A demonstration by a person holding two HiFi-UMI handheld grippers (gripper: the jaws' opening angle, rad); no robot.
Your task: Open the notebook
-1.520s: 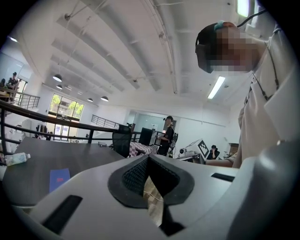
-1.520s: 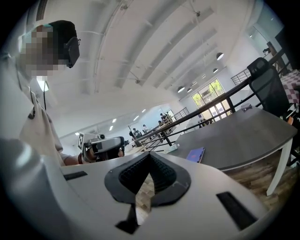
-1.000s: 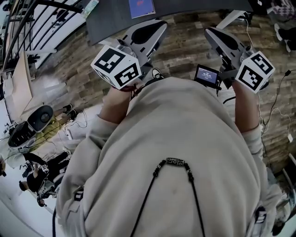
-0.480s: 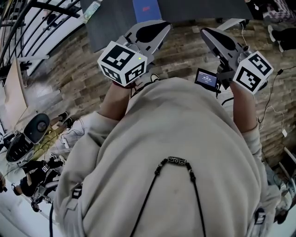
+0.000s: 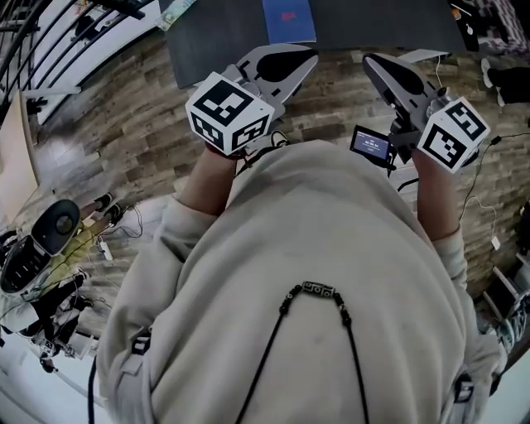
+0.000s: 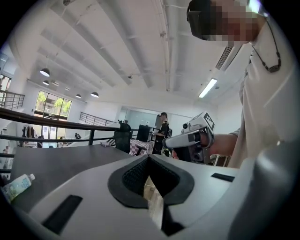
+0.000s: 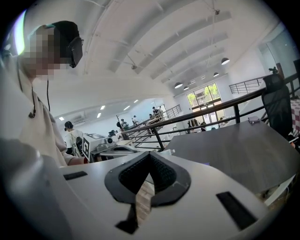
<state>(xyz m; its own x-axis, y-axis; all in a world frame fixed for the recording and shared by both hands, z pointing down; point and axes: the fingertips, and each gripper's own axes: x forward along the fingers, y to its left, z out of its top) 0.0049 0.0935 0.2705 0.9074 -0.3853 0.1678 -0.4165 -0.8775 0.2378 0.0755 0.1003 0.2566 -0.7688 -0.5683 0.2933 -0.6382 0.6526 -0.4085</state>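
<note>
The left gripper [image 5: 305, 58] is hovering over the wooden floor [image 5: 331, 91], just short of the dark table [image 5: 215, 41], with its jaws pressed together on nothing. The task seems to be at the approach stage. The blue notebook [image 5: 288, 18] is lying on the table, apparently closed and untouched, ahead of both grippers and nearer the left one. The right gripper [image 5: 370, 60] is also hanging with jaws pressed together and empty, so the next move likely calls for reaching forward and working the cover's edge up.
</note>
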